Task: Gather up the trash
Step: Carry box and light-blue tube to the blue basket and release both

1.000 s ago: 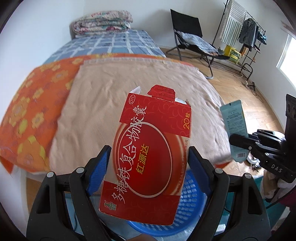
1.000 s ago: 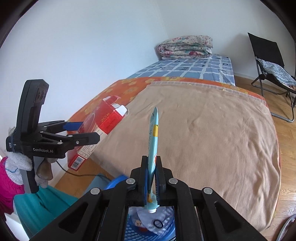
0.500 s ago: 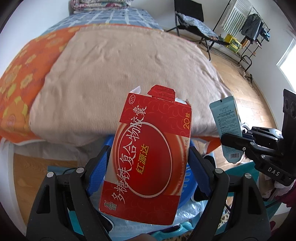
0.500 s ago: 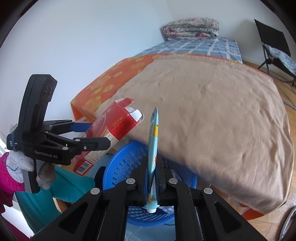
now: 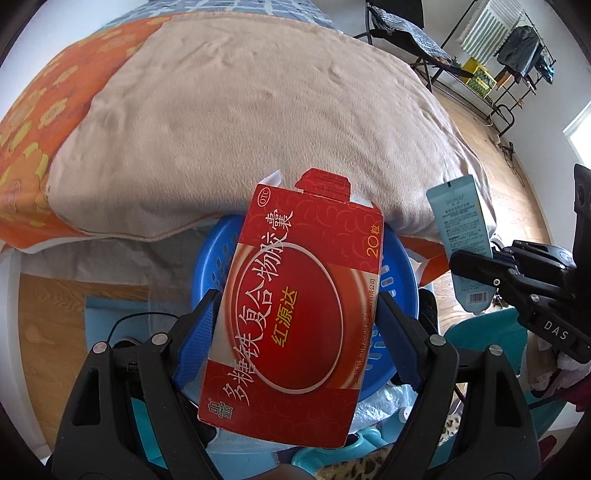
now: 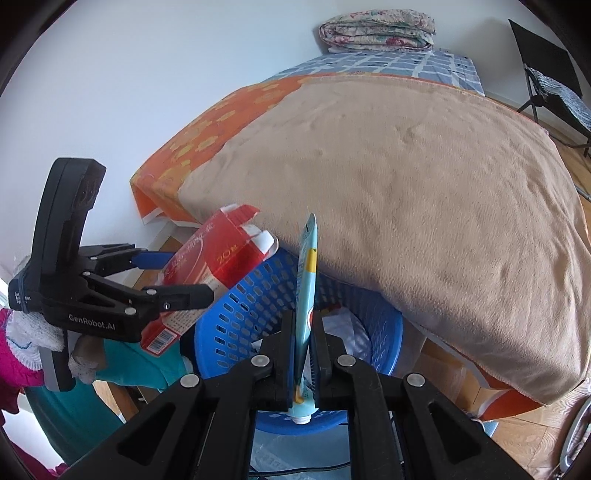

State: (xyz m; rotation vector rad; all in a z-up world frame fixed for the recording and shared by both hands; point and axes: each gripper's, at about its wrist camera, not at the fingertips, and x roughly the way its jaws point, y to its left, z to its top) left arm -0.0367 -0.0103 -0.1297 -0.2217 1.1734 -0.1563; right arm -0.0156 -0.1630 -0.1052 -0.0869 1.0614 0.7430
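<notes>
My left gripper [image 5: 295, 325] is shut on a red medicine box [image 5: 295, 295] with an open top flap, held above a blue perforated basket [image 5: 400, 273]. In the right wrist view the left gripper [image 6: 177, 280] and box [image 6: 218, 254] hang over the basket's left rim [image 6: 236, 306]. My right gripper [image 6: 304, 332] is shut on a flat light-blue tube [image 6: 306, 280], standing on edge above the basket. The tube [image 5: 461, 243] and right gripper [image 5: 476, 266] show at right in the left wrist view.
A bed with a tan blanket [image 6: 406, 166] and orange sheet [image 6: 207, 140] lies just behind the basket. White trash [image 6: 347, 328] lies inside the basket. A black folding chair [image 5: 406, 33] and clothes rack [image 5: 517, 44] stand far right on wood floor.
Both grippers have tilted down and moved over the basket at the bed's foot, still holding the box and tube. More of the basket shows below them.
</notes>
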